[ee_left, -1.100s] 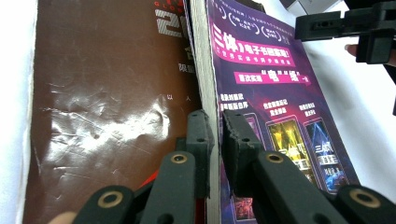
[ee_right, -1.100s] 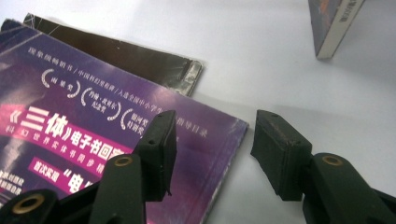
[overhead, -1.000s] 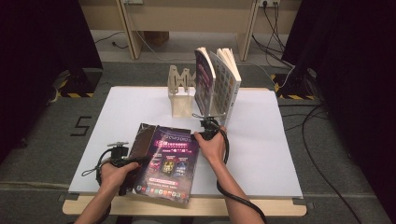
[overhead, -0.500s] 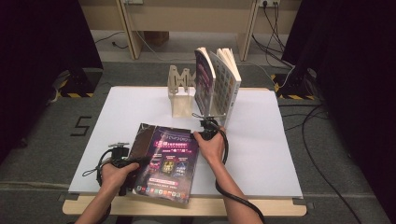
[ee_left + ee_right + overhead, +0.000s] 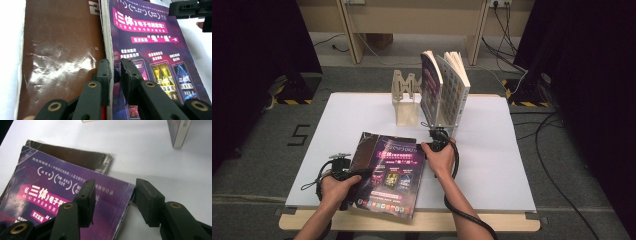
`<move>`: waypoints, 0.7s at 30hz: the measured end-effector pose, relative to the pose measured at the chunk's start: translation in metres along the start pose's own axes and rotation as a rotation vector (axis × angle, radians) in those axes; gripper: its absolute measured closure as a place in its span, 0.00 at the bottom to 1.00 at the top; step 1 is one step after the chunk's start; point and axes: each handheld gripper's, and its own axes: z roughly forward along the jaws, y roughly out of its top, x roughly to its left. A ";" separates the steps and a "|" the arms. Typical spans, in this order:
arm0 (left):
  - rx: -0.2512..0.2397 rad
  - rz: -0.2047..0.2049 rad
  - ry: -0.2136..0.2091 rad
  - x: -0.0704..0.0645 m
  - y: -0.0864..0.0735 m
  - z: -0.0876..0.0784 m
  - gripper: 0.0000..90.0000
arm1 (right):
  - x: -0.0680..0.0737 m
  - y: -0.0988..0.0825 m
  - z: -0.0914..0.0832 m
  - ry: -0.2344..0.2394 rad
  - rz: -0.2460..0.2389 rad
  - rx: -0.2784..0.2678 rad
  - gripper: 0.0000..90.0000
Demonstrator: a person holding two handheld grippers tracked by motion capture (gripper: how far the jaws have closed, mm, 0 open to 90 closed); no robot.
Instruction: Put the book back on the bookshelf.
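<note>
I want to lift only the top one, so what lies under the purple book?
Under the purple book lies a brown book, its cover showing along the left side and far corner. The rest of it, and anything beneath, is covered. The white table carries both.

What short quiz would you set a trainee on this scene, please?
1. How many upright books stand beside the wooden stand?
2. True or false: the purple book lies nearer the person than the upright books.
3. The cover flap folded out at the purple book's left is: A brown, B green, C yellow.
Key: 1 two; 2 true; 3 A.
</note>
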 end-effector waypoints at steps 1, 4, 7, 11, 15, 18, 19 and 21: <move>0.000 -0.001 -0.001 0.000 0.000 0.000 0.86 | -0.001 -0.001 0.000 0.004 0.002 0.000 0.58; 0.000 -0.003 -0.001 0.000 0.000 0.000 0.86 | -0.002 -0.003 0.001 0.015 0.010 0.024 0.59; 0.001 -0.008 -0.004 0.001 0.000 0.000 0.86 | -0.003 -0.005 0.000 0.034 0.021 0.031 0.60; 0.001 -0.009 -0.002 0.001 0.000 0.000 0.86 | -0.001 -0.007 -0.001 0.078 0.043 0.074 0.63; 0.002 0.006 0.002 0.000 0.000 -0.001 0.85 | 0.000 -0.008 -0.004 0.094 0.048 0.058 0.70; 0.003 0.012 0.004 0.000 0.000 -0.001 0.84 | 0.002 -0.004 -0.009 0.112 0.041 0.034 0.77; 0.005 0.012 0.004 0.000 0.001 -0.001 0.84 | 0.005 -0.003 -0.012 0.114 0.032 0.025 0.79; 0.006 0.013 0.008 0.001 0.001 -0.001 0.84 | 0.011 0.001 -0.018 0.127 0.012 0.010 0.83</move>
